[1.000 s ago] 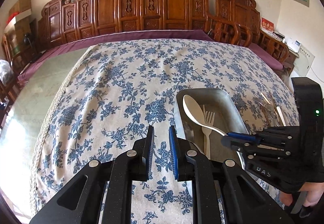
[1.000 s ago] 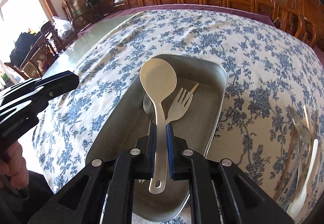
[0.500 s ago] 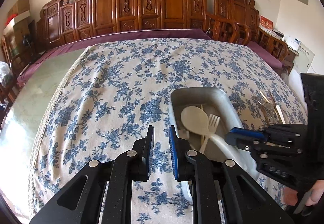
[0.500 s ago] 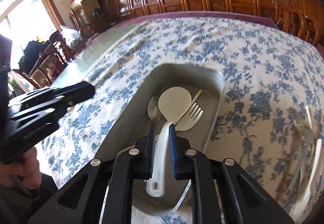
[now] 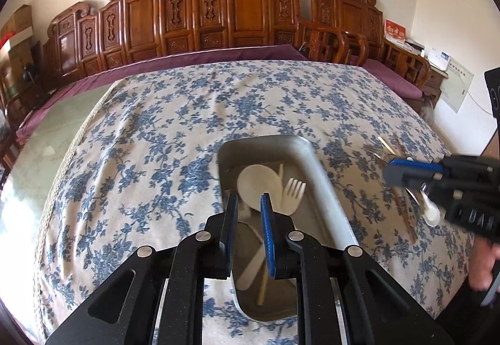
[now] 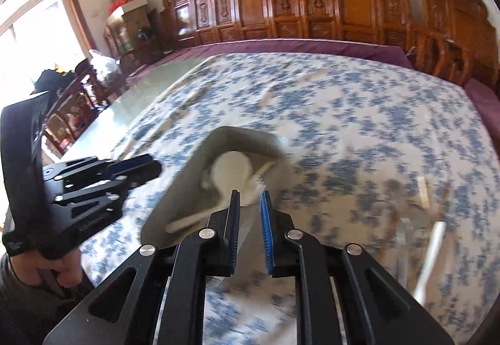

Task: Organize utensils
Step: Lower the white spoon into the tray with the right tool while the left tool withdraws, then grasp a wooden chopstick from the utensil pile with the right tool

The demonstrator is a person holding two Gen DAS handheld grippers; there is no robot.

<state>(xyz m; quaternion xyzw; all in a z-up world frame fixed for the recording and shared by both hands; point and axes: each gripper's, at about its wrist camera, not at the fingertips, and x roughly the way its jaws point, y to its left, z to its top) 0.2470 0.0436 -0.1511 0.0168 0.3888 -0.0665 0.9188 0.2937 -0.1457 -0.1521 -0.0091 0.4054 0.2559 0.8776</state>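
Observation:
A grey metal tray [image 5: 315, 170] lies on the blue-flowered tablecloth. In it lie a white spoon [image 5: 257, 181], a white fork [image 5: 292, 192] and a chopstick. My left gripper [image 5: 248, 204] hovers over the tray's near left part, jaws narrowly apart and empty. My right gripper [image 6: 250, 201] is narrowly open and empty, above the tray's right rim [image 6: 265, 142]; it also shows in the left wrist view [image 5: 406, 170], to the right of the tray. The spoon [image 6: 231, 170] lies free in the tray. More utensils [image 5: 403, 189] lie on the cloth at right.
The loose pile [image 6: 431, 248] right of the tray holds a white utensil, metal forks and chopsticks. Carved wooden chairs [image 5: 237, 7] line the far side of the table. Bare glass tabletop [image 5: 47, 132] shows at the left. The right wrist view is motion-blurred.
My right gripper let go of the white spoon, which now lies in the tray, and pulled back to the right. My left gripper moved right, over the tray.

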